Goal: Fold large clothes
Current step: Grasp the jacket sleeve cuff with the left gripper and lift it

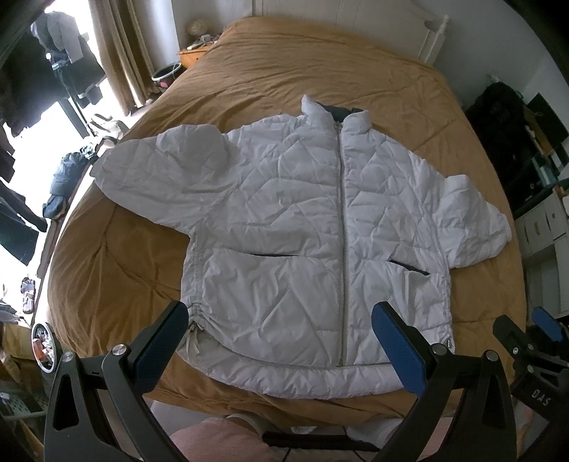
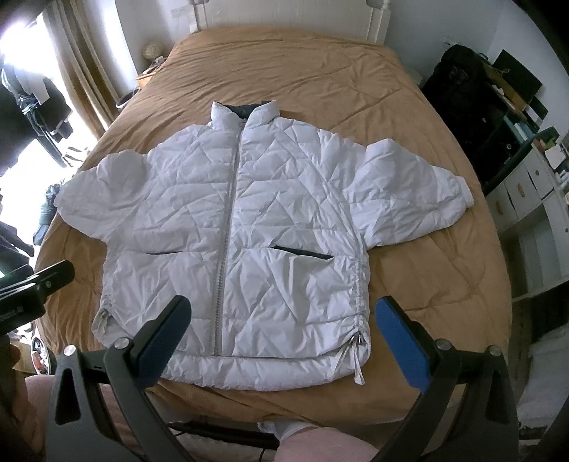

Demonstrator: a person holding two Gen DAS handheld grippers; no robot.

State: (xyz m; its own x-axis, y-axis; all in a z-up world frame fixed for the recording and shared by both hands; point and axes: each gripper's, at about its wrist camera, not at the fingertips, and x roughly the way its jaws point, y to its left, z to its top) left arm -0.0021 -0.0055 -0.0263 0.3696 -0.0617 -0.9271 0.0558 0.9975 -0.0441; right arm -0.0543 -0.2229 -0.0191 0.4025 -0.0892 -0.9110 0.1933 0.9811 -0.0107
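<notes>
A white quilted puffer jacket (image 1: 302,213) lies flat and zipped, front up, on a bed with a tan cover (image 1: 284,71), both sleeves spread out to the sides. It also shows in the right wrist view (image 2: 242,220). My left gripper (image 1: 281,334) is open and empty, held above the jacket's hem near the foot of the bed. My right gripper (image 2: 284,330) is open and empty, above the hem's right half. The right gripper also shows at the right edge of the left wrist view (image 1: 533,334).
The tan bed cover (image 2: 409,106) fills the middle. A white headboard (image 2: 284,14) stands at the far end. Curtains and hanging clothes (image 1: 64,53) are on the left, dark bags and white shelves (image 2: 515,160) on the right. The person's pink-clad legs (image 2: 320,444) are at the bed's foot.
</notes>
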